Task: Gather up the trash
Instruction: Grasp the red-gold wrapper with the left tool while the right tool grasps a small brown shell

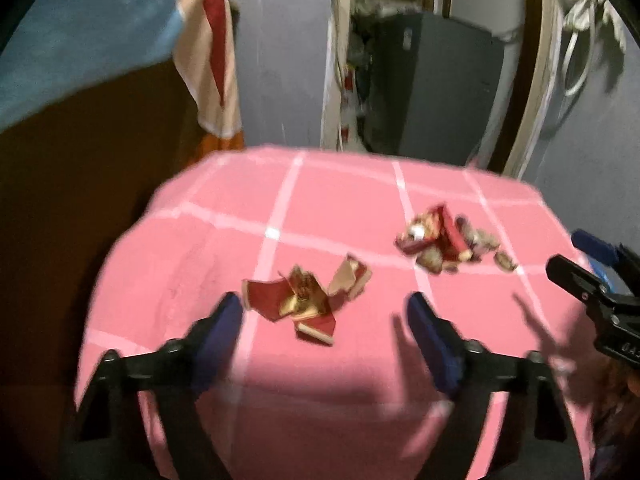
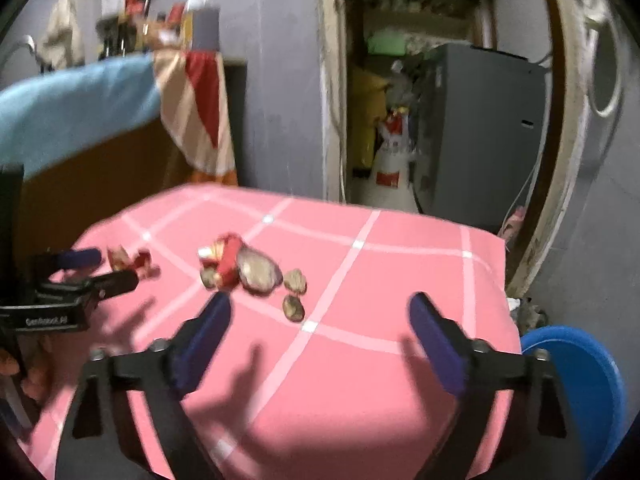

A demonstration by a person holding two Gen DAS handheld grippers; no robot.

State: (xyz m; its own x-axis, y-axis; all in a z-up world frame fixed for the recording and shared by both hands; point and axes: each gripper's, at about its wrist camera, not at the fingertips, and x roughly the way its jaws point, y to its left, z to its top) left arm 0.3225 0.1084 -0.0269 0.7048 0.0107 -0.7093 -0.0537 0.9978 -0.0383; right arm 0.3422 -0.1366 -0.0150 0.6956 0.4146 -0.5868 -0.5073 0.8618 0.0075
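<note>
A torn red and gold wrapper (image 1: 306, 300) lies on the pink checked tablecloth (image 1: 224, 248), just ahead of my open, empty left gripper (image 1: 324, 312). A second heap of red wrapper scraps and brown shells (image 1: 444, 238) lies farther right; it also shows in the right wrist view (image 2: 244, 268), with loose shells (image 2: 294, 294) beside it. My right gripper (image 2: 320, 312) is open and empty, hovering just right of that heap. The right gripper shows at the edge of the left wrist view (image 1: 580, 264). The left gripper (image 2: 92, 270) shows beside the small wrapper (image 2: 132, 262).
A blue tub (image 2: 576, 392) sits low beside the table's right edge. A grey appliance (image 2: 480, 132) stands in the doorway behind. Blue cloth and a striped cloth (image 1: 208, 60) hang over a brown cabinet at the left. The table edge drops off at the back.
</note>
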